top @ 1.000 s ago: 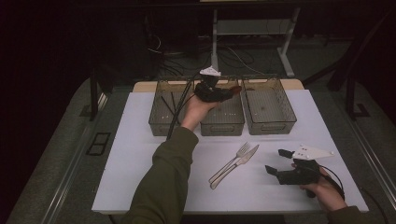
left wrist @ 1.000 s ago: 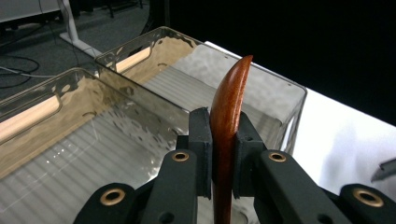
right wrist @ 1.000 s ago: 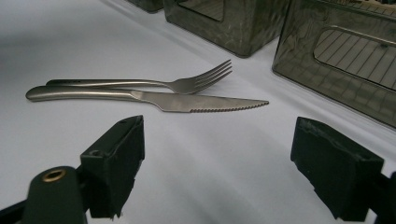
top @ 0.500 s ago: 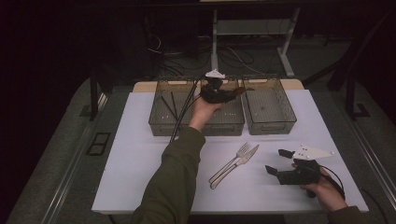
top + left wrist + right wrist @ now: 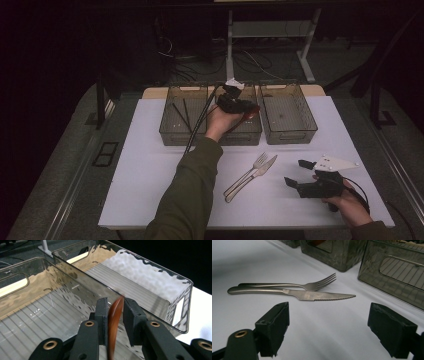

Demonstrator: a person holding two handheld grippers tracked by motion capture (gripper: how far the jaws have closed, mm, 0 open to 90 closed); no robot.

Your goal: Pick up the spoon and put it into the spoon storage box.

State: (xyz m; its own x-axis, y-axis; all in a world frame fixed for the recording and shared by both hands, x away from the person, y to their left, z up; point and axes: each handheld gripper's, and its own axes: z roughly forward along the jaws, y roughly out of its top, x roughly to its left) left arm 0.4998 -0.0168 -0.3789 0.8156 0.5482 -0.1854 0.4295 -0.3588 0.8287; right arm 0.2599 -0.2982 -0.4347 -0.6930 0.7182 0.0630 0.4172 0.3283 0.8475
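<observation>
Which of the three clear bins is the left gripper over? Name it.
The middle bin. The left gripper hangs above it with a brown wooden utensil between its jaws, which have just been opening. The left bin holds dark sticks; the right bin looks bare.

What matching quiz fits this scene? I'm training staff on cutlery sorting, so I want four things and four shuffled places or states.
Things:
1. fork
2. dark sticks
3. brown utensil
4. right gripper

Places or states:
A. in the left bin
B. open, low over the table at its near right
C. lying beside the knife
D. at the middle bin

Pairs: 1-C, 2-A, 3-D, 4-B
</observation>
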